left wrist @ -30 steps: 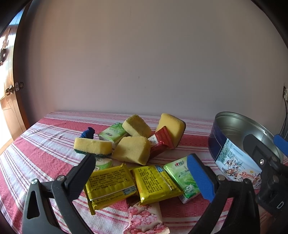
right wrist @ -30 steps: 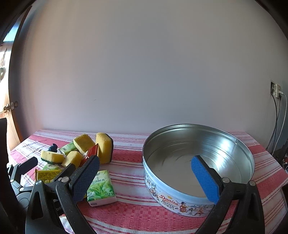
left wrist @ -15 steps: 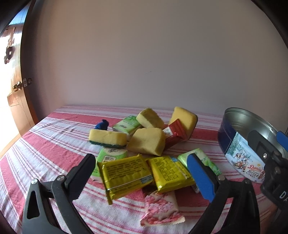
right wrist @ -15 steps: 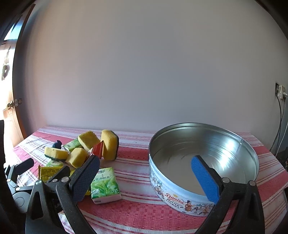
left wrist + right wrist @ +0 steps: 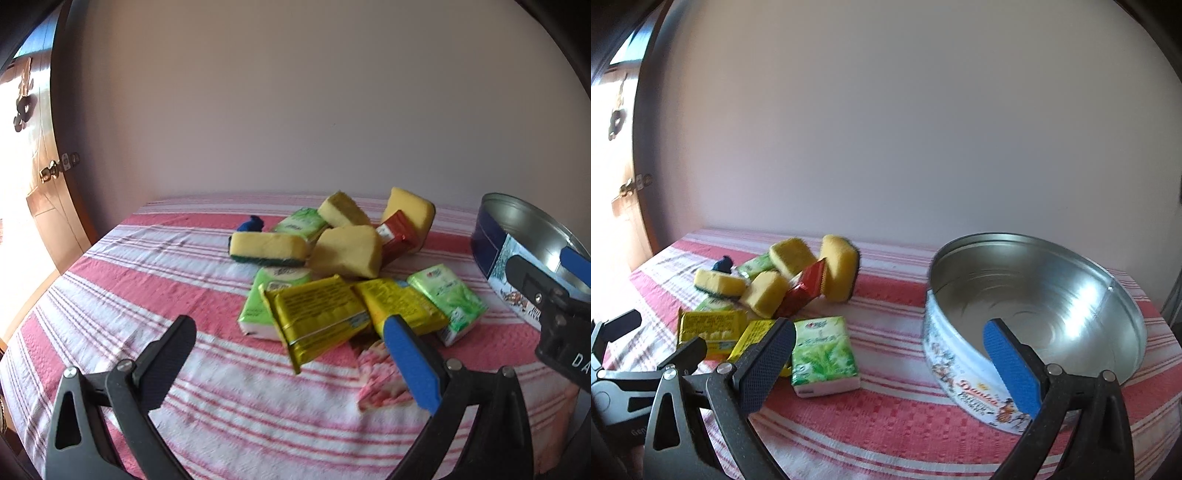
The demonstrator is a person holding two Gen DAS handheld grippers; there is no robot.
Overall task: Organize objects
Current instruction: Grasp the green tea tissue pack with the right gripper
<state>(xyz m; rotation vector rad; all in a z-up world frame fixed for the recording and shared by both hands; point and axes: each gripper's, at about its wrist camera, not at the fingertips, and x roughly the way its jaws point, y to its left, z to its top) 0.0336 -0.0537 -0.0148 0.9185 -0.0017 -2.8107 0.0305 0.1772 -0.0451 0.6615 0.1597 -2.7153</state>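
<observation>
Red-striped cloth worktop (image 5: 155, 295): sponges and packets piled left of empty cookie tin (image 5: 1034, 306).
Left gripper (image 5: 291, 354) and right gripper (image 5: 890, 365) both spread wide, holding nothing, above worktop.

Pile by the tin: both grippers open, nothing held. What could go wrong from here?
1. The yellow packets overlap each other and a green pack, so the left gripper may drag a neighbour along.
2. The upright sponge leans by the red packet; pulling either could topple the stack.
3. The right gripper sits close to the tin wall; a swing toward the nearest green pack might knock it.
</observation>
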